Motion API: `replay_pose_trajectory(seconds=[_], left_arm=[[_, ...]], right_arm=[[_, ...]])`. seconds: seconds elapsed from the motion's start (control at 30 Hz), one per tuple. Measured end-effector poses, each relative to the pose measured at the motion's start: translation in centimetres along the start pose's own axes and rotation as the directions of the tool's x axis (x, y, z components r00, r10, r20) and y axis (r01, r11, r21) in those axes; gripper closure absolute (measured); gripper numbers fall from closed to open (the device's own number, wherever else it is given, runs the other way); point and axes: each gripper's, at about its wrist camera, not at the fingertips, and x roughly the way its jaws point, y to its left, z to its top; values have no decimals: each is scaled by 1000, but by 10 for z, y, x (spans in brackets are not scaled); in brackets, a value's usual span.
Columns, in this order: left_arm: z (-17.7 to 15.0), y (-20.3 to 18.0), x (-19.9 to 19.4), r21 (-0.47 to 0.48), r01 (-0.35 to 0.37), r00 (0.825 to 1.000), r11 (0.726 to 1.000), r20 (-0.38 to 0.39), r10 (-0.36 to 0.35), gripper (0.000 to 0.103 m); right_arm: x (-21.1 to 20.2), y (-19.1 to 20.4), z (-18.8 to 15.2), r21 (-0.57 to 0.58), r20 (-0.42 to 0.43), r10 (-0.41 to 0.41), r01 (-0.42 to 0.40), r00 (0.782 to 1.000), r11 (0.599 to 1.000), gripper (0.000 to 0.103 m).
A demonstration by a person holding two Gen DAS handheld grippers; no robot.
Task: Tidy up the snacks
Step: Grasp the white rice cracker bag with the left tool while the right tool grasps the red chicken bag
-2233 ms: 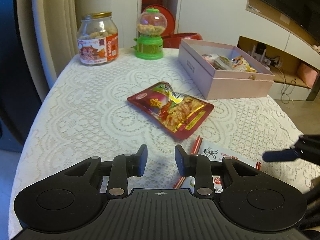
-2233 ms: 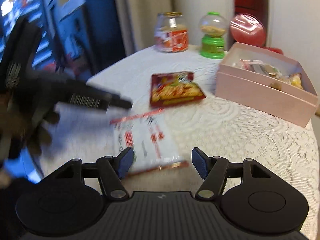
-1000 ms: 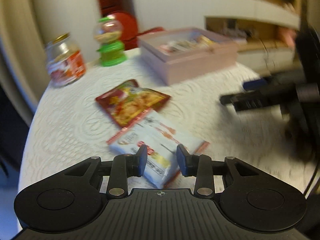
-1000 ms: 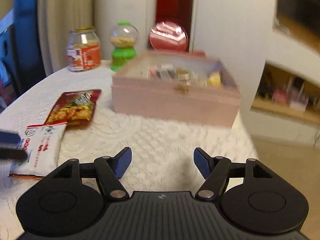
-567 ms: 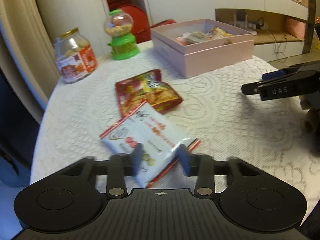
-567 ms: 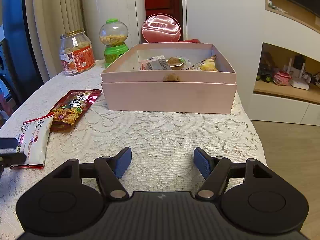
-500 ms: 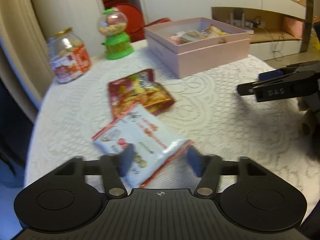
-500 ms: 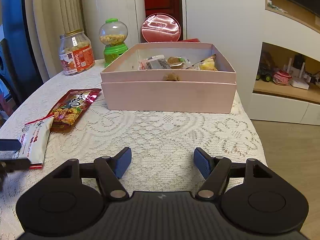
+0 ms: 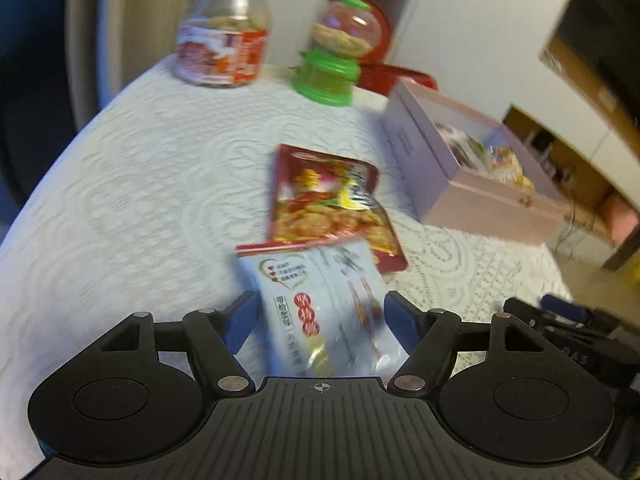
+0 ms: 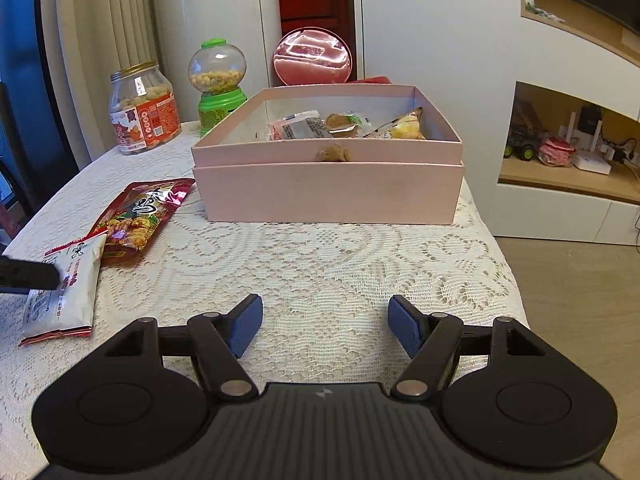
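Note:
A white snack packet [image 9: 316, 280] lies on the lace tablecloth, its far end overlapping a red snack packet [image 9: 324, 196]. My left gripper [image 9: 320, 320] straddles the white packet; its jaws stand wide and are closing, with the packet between them and no clear press from the pads. In the right wrist view one left gripper finger [image 10: 28, 276] lies over the white packet [image 10: 68, 296], beside the red packet [image 10: 136, 216]. My right gripper [image 10: 324, 324] hovers open and empty in front of the open pink box [image 10: 328, 192], which holds several snacks.
A glass jar of snacks [image 10: 144, 120], a green nut dispenser [image 10: 218, 84] and a round red tin [image 10: 312, 58] stand at the table's far side. The pink box [image 9: 480, 204] sits right of the packets. The table's right edge drops to the floor by a shelf unit.
My left gripper's jaws went from nearly shut to wide, and the hand rolled and slid over the white packet. The right gripper has stayed still.

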Motion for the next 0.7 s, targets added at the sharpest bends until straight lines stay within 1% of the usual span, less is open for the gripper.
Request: replay_pose_trajectory(seconds=[0.03, 0.07, 0.1, 0.13, 0.2, 0.27, 0.33, 0.37, 0.4, 0.47, 0.53, 0.57, 0.63, 0.7], left_arm=[[0, -9, 8, 44, -1, 1000, 999, -7, 1, 26], [-2, -16, 14, 91, -14, 1000, 996, 4, 13, 20], [-3, -24, 18, 145, -40, 999, 989, 27, 37, 19], [-5, -29, 23, 180, -60, 998, 982, 37, 54, 19], [-10, -34, 25, 238, -77, 996, 968, 50, 67, 20], [-15, -33, 21, 287, -61, 997, 956, 59, 46, 22], [-18, -21, 13, 274, -7, 998, 962, 54, -8, 22], [-17, -12, 6, 246, 11, 998, 969, 60, -27, 22], [-17, -4, -1, 221, 14, 997, 975, 71, -31, 22], [-14, 16, -18, 162, -18, 994, 987, 107, 0, 22], [-10, 36, -31, 109, -68, 989, 992, 139, 53, 22], [-8, 44, -34, 93, -99, 987, 991, 138, 86, 22], [-5, 57, -37, 84, -158, 981, 984, 123, 147, 22], [-8, 65, -37, 89, -166, 981, 982, 115, 155, 22]], right_arm=[[0, 0, 0, 0, -1, 0, 0, 1000, 1000, 32], [1, 0, 0, -2, -3, 0, 0, 1000, 1000, 31], [1, 0, 0, -4, -5, -3, 3, 1000, 1000, 31], [1, 1, 0, -8, -8, -10, 10, 1000, 1000, 30], [3, 3, 0, -25, -17, -23, 22, 1000, 999, 29], [4, 7, 1, -42, -27, -37, 36, 999, 998, 28], [5, 11, 5, -31, -39, -34, 33, 999, 999, 28], [5, 13, 8, -17, -45, -3, 2, 999, 1000, 28], [5, 17, 12, -3, -54, 40, -40, 998, 999, 28], [8, 31, 20, -1, -66, 108, -108, 992, 994, 28], [13, 52, 32, -10, -76, 169, -171, 983, 985, 28], [17, 63, 38, -16, -80, 189, -191, 979, 982, 28], [27, 90, 52, -37, -74, 207, -210, 976, 977, 28], [39, 115, 63, -67, -64, 199, -204, 978, 977, 28]])
